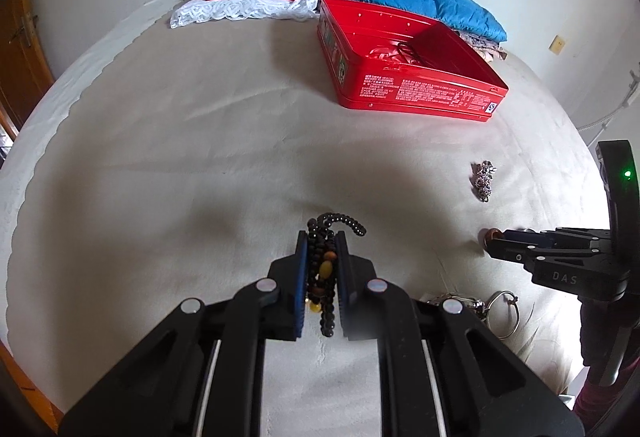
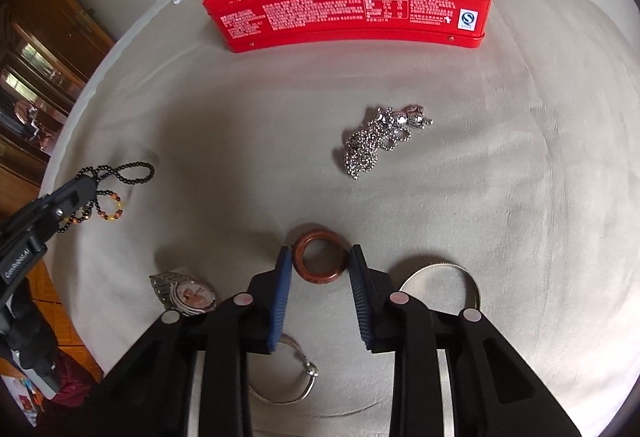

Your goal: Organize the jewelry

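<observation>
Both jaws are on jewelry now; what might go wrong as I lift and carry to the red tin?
1. The bead bracelet is pinched as a bunch in the left gripper; loose loops hang out and may snag or slip.
2. The right gripper only brackets the wooden ring; closing off-centre might squirt it toward the silver chain.

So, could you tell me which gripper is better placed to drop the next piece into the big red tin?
Left. The left gripper is already shut on the black bead bracelet, so it probably only needs carrying to the red tin. The right gripper merely straddles the brown ring, fingers apart.
</observation>
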`<state>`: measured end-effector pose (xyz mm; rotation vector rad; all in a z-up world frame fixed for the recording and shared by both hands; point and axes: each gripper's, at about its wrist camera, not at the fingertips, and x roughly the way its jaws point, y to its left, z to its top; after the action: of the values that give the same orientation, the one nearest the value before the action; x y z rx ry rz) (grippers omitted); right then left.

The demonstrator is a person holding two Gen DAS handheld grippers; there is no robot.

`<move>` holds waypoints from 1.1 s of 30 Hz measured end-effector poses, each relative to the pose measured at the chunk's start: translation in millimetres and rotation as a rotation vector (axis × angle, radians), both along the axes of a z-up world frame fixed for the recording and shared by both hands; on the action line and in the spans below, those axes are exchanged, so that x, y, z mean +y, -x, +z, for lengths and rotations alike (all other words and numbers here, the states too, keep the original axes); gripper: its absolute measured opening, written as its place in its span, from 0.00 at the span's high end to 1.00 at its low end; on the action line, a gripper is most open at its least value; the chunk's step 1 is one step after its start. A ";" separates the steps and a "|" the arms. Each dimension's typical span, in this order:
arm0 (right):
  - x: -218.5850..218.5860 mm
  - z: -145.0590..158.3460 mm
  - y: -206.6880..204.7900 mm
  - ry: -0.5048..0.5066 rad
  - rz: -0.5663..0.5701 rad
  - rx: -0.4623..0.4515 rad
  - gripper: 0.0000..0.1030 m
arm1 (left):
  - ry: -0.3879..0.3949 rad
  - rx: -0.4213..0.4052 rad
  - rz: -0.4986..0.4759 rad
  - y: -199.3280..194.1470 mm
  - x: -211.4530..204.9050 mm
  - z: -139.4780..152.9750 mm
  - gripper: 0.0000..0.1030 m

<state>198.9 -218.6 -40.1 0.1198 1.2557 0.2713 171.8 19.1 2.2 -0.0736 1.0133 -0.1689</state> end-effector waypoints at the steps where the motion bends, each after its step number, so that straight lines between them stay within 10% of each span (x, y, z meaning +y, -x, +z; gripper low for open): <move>1: -0.3 1.0 0.5 -0.001 -0.002 -0.003 0.71 | -0.005 0.001 -0.001 -0.4 -0.7 -0.3 0.89; 33: -35.0 94.7 -35.2 -0.096 -0.085 -0.228 0.71 | 0.008 -0.133 -0.037 -48.2 -39.1 64.0 0.89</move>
<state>234.1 -253.7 54.6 0.2181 1.0095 0.2638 219.9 -20.0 66.2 -0.0501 0.8821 -0.2086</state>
